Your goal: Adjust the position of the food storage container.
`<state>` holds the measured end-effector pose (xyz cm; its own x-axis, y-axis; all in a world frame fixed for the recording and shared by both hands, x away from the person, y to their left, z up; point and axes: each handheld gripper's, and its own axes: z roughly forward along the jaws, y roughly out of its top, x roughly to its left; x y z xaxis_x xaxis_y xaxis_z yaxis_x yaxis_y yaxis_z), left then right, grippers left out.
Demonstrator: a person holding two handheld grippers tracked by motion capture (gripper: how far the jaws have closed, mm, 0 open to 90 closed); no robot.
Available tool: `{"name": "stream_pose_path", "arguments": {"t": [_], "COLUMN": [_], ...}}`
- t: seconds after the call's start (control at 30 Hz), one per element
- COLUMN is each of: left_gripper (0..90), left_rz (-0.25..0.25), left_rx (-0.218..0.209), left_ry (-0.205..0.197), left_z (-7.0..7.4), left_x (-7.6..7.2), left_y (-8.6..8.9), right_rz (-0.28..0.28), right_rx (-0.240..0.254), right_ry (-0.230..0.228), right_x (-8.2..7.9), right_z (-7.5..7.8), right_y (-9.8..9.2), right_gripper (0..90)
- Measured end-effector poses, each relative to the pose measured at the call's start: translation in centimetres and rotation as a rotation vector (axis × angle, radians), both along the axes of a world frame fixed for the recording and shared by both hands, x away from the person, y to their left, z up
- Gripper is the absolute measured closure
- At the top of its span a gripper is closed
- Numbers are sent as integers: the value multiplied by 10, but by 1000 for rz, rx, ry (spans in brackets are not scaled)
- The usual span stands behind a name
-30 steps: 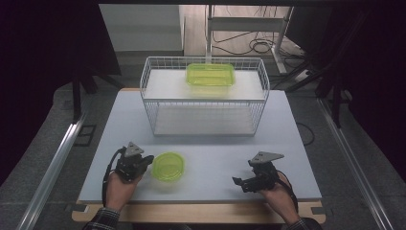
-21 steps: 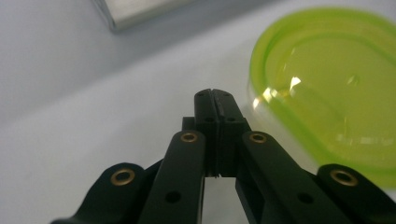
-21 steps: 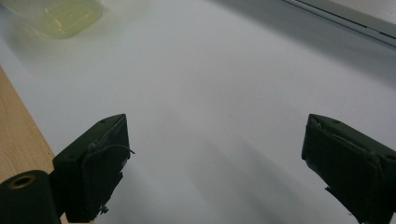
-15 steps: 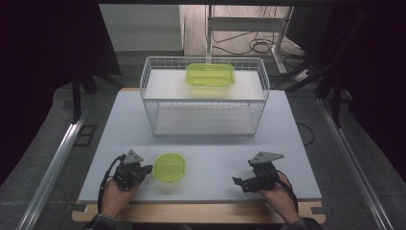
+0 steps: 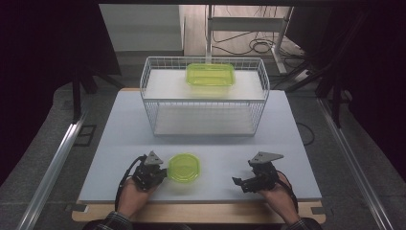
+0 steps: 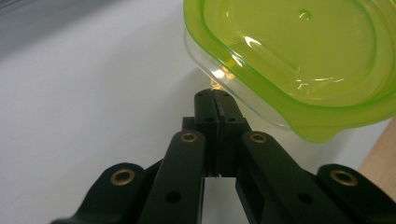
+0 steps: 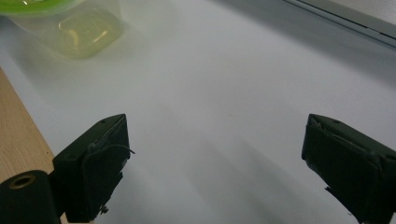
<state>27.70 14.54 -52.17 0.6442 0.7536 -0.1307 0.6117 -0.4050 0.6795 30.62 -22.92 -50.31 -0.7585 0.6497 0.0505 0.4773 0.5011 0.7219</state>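
White table, left tongs closed beside green-lidded container, right tongs open, level.

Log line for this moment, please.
left gripper: shut, tips at small green-lidded container | right gripper: open, empty | rectangular container: on wire rack

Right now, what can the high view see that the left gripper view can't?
High view alone: the wire basket holding a green rectangular container, and the right tool, open, resting on the table. Left gripper view alone: the left tool shut tight, tips right at the small container's clear wall. Both: the small green-lidded container and the white table.
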Motion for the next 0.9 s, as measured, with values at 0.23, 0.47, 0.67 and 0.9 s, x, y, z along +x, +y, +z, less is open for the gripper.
{"name": "stream_pose_path", "arguments": {"t": [0.23,0.47,0.67,0.9], "left_gripper": [900,900,900,692], "left_rz": [-55,-93,-120,-75], "left_rx": [-11,-23,-20,-19], "left_ry": [1,3,-1,-84], "left_z": [-1,-2,-4,3], "left_x": [2,3,1,-7], "left_y": [-23,-42,-54,-38], "right_rz": [1,4,7,5], "right_rx": [1,0,0,21], "right_ry": [-1,1,0,-1], "right_x": [0,0,0,0], "right_z": [0,-1,-1,0], "right_y": [-1,0,0,-3], "right_gripper": [80,80,80,76]}}
